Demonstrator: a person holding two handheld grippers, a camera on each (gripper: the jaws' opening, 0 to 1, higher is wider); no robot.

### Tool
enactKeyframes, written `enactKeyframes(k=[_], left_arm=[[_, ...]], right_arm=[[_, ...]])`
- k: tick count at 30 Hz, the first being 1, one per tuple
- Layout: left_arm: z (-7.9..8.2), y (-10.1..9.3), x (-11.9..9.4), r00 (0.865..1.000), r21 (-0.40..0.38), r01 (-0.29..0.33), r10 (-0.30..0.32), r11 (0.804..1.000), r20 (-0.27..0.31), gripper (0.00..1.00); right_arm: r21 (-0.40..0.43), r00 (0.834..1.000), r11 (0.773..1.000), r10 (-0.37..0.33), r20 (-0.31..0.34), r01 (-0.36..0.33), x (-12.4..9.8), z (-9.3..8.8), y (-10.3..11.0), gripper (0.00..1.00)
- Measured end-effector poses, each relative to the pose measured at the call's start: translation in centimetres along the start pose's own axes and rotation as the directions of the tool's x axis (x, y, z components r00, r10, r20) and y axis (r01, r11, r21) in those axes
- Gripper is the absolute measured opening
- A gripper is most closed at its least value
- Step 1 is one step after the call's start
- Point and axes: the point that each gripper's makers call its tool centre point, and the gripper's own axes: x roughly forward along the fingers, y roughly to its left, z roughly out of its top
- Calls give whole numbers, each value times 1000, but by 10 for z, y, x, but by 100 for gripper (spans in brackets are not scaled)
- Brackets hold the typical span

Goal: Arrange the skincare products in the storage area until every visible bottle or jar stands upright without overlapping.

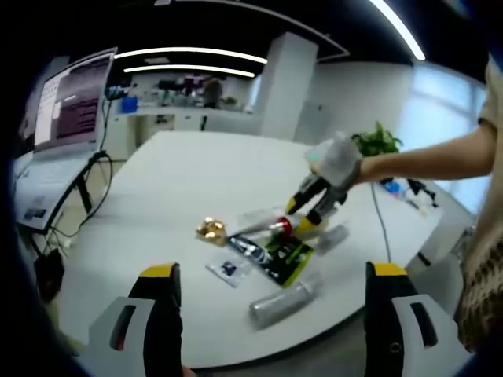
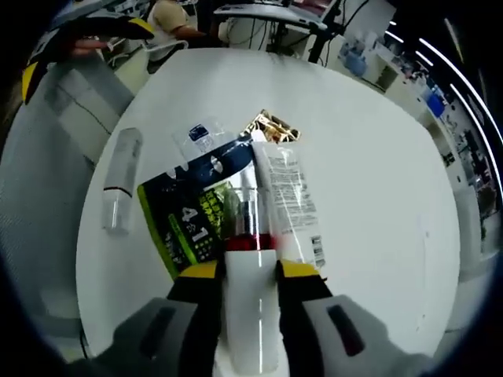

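A round white tabletop (image 1: pixel 181 181) carries a small cluster of skincare items. In the right gripper view, the right tool (image 2: pixel 245 271) has its 2 yellow-tipped jaws closed around a white bottle with a red band (image 2: pixel 250 283), which points away over a green and black packet (image 2: pixel 196 216) lying flat. Just beside it lies a clear tube (image 2: pixel 289 200), with a gold foil piece (image 2: pixel 271 126) beyond and a small clear sachet (image 2: pixel 200 135) near it. A frosted bottle (image 2: pixel 122 184) lies on its side, apart to the left. In the left gripper view, the left tool (image 1: pixel 271 283) hangs wide apart above the near edge, holding nothing, as far as the blurred picture lets me tell.
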Motion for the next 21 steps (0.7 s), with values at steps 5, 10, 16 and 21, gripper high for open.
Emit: enactKeyframes(k=[5, 10, 16, 21], left_arm=[[-1, 0, 0, 1000, -6, 3, -3, 1000, -5, 94], [-2, -1, 1, 1000, -2, 8, -8, 1000, -11, 94], [-2, -1, 1, 1000, -5, 7, -7, 1000, -12, 94], [-2, -1, 1, 1000, -4, 7, -7, 1000, -12, 94]], right_arm=[[-53, 1000, 998, 12, -19, -13, 6, -2, 1, 28], [-91, 998, 995, 28, -51, -32, 13, -5, 2, 30], [-61, 998, 997, 50, -32, -52, 15, -7, 2, 30], [-66, 999, 997, 45, -6, -45, 14, -6, 3, 30]])
